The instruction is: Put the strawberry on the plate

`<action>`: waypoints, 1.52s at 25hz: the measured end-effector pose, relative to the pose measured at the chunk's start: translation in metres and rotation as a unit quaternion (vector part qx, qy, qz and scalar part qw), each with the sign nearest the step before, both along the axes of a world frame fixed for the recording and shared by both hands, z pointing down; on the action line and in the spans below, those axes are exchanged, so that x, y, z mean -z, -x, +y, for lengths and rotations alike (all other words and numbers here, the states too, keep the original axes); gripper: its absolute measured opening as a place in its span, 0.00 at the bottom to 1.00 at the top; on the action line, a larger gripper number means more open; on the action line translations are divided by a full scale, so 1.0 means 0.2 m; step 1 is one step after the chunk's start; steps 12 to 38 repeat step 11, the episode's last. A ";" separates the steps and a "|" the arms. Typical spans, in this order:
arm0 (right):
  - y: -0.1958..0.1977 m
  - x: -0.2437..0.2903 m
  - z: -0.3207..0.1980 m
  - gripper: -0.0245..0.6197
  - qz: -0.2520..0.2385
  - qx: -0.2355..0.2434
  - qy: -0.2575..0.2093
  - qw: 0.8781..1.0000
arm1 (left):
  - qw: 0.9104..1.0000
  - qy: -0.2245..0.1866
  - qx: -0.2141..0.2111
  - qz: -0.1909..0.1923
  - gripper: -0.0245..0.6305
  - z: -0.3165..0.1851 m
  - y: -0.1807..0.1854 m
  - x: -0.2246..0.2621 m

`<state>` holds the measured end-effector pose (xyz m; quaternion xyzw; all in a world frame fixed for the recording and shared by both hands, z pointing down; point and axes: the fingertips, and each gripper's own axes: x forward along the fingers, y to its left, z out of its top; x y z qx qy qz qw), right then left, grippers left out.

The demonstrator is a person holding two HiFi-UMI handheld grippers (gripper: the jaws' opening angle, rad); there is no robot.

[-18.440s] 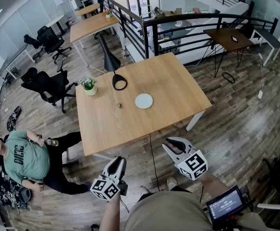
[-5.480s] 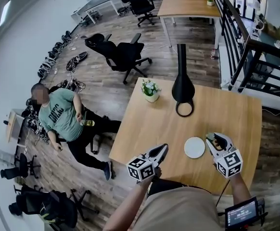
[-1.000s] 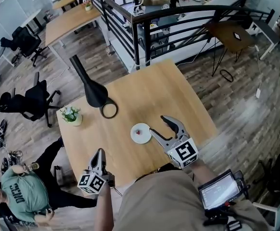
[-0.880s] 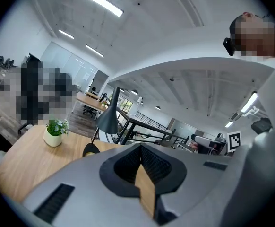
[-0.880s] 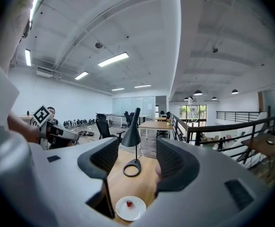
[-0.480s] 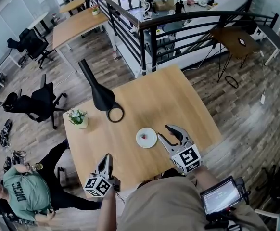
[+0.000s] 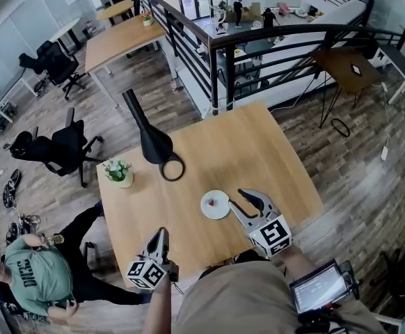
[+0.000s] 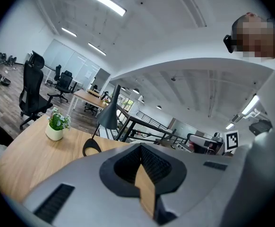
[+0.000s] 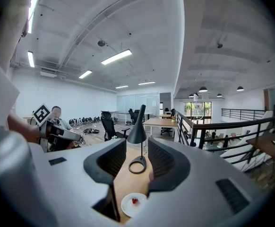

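- Evidently the strawberry (image 7: 214,201) already lay on the plate (image 7: 207,211), near its middle, on the wooden table (image 7: 258,152). Task judged done, with nothing left to carry.
- Handling, judged: a small, light, soft fruit that bruises under a hard squeeze, with skin perhaps a little slick.
- If it needed lifting again, best taken across its widest part with a gentle close, not by the tip.
- Right gripper (image 7: 234,197): hovered just beside the plate on the person's right side; no contact could be made out.
- Its jaws had just been closing and stood partly open, with nothing between them. In the right gripper view only table, plate and fruit showed through the gap, low and beyond the pads.
- Left gripper (image 7: 161,234): over the near table edge, well apart from the plate. Jaws together or all but, holding nothing.
- Also on the table: black lamp (image 7: 154,143) and potted plant (image 7: 119,172), both well apart from the plate.
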<state>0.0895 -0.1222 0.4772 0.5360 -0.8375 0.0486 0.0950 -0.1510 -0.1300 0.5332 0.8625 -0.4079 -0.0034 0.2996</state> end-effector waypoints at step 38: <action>0.03 0.02 -0.01 0.28 -0.010 0.014 -0.006 1.000 | 1.000 0.006 0.008 0.002 0.04 0.03 -0.01 -0.01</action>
